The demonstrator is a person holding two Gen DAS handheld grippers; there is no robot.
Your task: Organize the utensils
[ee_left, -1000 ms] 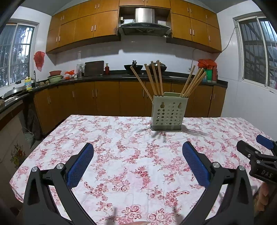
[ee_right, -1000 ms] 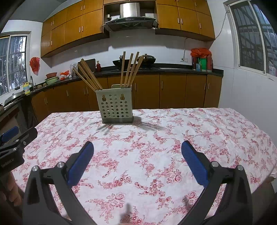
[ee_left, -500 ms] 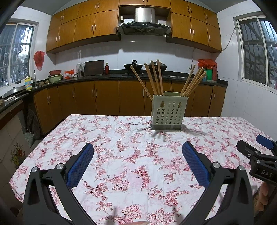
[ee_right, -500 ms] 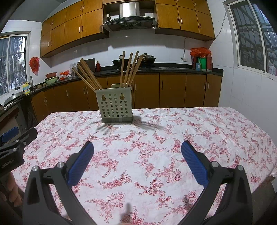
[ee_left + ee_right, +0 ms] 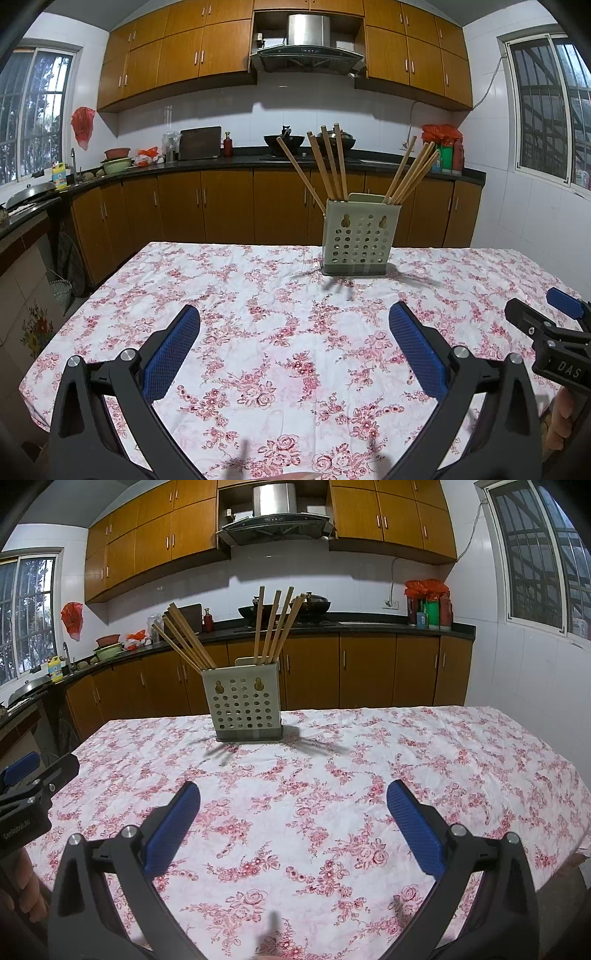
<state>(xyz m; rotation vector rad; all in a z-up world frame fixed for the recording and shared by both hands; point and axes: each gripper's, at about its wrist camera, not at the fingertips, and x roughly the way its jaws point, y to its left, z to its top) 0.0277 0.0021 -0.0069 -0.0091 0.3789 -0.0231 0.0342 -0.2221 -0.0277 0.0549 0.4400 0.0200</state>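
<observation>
A pale green perforated utensil holder [image 5: 356, 239] stands upright at the far side of the table, also in the right wrist view [image 5: 243, 709]. Several wooden chopsticks [image 5: 332, 164] lean out of its top in two bunches, left and right [image 5: 275, 624]. My left gripper [image 5: 294, 332] is open and empty, hovering above the tablecloth well short of the holder. My right gripper [image 5: 293, 810] is open and empty too, held beside the left one, likewise short of the holder. Each gripper shows at the edge of the other's view.
The table has a white cloth with red flowers [image 5: 280, 325]. Behind it run brown kitchen cabinets and a dark counter [image 5: 207, 162] with pots, bottles and a wok. White tiled walls and windows stand at both sides.
</observation>
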